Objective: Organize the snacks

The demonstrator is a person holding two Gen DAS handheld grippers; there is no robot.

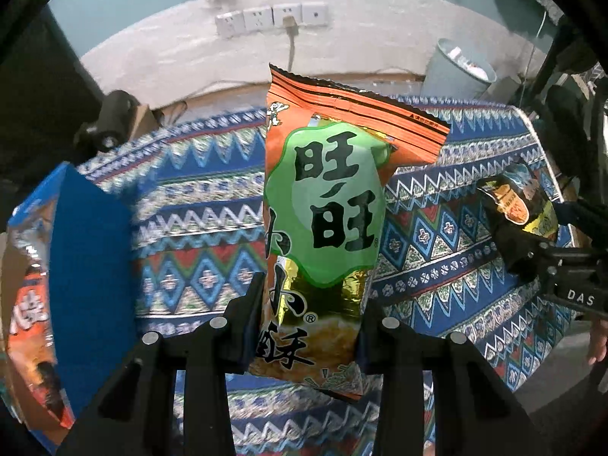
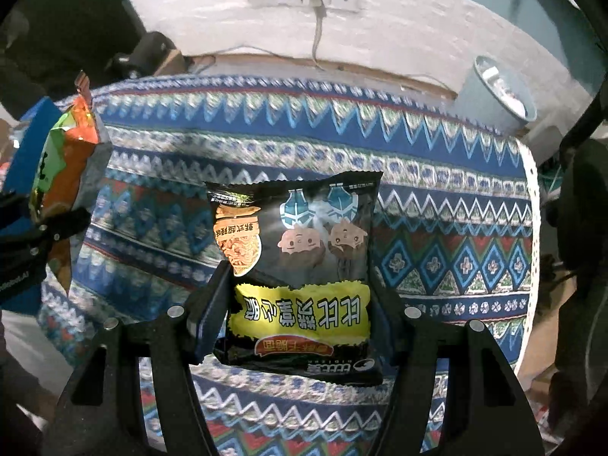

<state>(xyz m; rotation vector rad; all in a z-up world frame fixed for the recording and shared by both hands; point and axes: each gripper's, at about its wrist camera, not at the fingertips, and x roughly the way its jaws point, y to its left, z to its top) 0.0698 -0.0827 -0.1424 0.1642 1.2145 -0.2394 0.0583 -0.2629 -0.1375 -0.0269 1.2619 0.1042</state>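
Observation:
My left gripper (image 1: 309, 326) is shut on an orange and green snack bag (image 1: 323, 205) and holds it upright above the patterned tablecloth (image 1: 197, 205). My right gripper (image 2: 300, 315) is shut on a black snack bag (image 2: 300, 262) with a yellow label, upside down, also held above the cloth. The black bag and right gripper show at the right of the left wrist view (image 1: 520, 205). The orange and green bag shows at the left edge of the right wrist view (image 2: 64, 159). A blue box (image 1: 87, 266) with an orange snack bag (image 1: 34, 326) inside stands at the left.
A pale blue bin (image 1: 456, 72) stands beyond the table's far right corner. A white wall with sockets (image 1: 271, 19) and a cable lies behind. The table's right edge (image 2: 532, 205) drops to the floor. A dark object (image 2: 152, 53) sits at the far left.

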